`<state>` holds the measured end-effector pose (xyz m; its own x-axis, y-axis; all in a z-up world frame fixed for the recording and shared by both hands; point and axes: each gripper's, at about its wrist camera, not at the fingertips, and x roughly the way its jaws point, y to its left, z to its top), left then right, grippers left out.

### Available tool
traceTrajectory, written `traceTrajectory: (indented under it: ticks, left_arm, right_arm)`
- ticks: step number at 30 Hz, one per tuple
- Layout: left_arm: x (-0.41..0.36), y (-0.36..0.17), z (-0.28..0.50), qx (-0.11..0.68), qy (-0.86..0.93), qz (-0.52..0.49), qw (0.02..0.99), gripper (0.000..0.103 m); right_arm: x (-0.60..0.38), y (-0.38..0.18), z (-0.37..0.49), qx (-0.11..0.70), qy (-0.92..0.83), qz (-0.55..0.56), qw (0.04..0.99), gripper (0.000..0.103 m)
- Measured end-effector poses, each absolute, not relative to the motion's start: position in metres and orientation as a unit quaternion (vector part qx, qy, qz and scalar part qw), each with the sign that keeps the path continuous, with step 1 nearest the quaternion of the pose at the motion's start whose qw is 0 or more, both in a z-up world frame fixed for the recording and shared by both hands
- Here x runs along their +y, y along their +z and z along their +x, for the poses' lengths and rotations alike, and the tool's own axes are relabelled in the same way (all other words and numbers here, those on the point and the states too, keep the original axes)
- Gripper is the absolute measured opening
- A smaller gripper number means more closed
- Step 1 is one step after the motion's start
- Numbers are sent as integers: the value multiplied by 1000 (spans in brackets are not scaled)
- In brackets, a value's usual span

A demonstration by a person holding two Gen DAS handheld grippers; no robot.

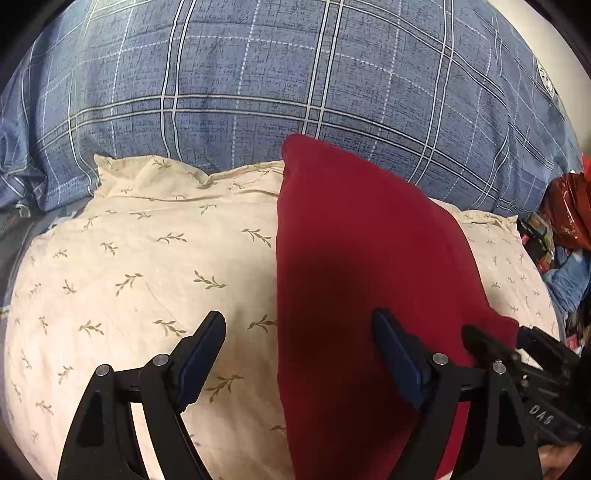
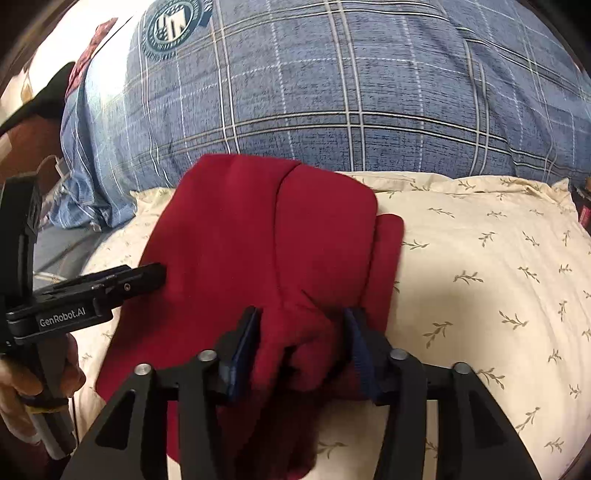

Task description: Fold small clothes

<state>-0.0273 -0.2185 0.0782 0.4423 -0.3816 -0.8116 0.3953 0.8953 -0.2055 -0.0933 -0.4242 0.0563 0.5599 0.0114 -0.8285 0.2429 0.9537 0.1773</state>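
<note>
A dark red small garment [image 1: 354,266] lies partly folded on a cream leaf-print pillow [image 1: 147,266]; in the right wrist view the garment [image 2: 258,236] shows a folded flap along its right side. My left gripper [image 1: 299,332] is open, its fingers straddling the garment's left edge just above the fabric. It shows in the right wrist view [image 2: 147,277] at the garment's left edge. My right gripper [image 2: 301,328] has a bunch of the red fabric between its half-closed fingers at the garment's near edge. Its tip shows in the left wrist view [image 1: 491,343] at the garment's right corner.
A blue plaid duvet [image 1: 295,74] rises behind the pillow, with a round emblem [image 2: 173,26] on it. Red bags and clutter [image 1: 565,221] lie beside the bed on the right. A cable and charger [image 2: 59,166] lie at the left.
</note>
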Motion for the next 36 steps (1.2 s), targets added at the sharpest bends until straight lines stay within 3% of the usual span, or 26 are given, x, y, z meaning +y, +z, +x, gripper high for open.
traceTrajectory:
  ticks: [2,3,5,15,20,23,24,26,27,32,36]
  left_arm:
    - [-214,84,-31,474,-233,12,849,83]
    - [-212,87,-33,472,-234,15,850,83]
    - [-207,91,-37,471,-236,20,850,82]
    - [-194,62,-18,509,-294,-70,806,90]
    - [-203,47,-9,513,-306,-86,797,101]
    - [-213,41,-7,506,-318,-79,798,100]
    - [-216,41,-7,503,-320,-73,799,98]
    - [-222,39,-8,503,-346,-78,788,65]
    - [-223,40,-9,505,-347,-81,786,64]
    - [-221,48,-17,501,-347,-69,790,51]
    - [-206,70,-45,501,-361,-63,784,48]
  right_arm:
    - [-431,62,-99,454,-61,161,874,63]
    - [-436,66,-103,446,-66,170,876,72]
    - [-447,71,-109,428,-85,177,882,81]
    - [-484,30,-94,424,-28,307,852,90]
    - [-463,27,-81,425,-5,268,865,90]
    - [-451,32,-76,433,-10,235,870,80]
    - [-449,34,-76,432,-12,232,871,69]
    - [-449,38,-78,428,-19,241,871,55]
    - [-449,40,-79,428,-24,240,871,49]
    - [-442,58,-88,428,-26,232,873,41]
    - [-423,83,-105,432,-14,219,875,40]
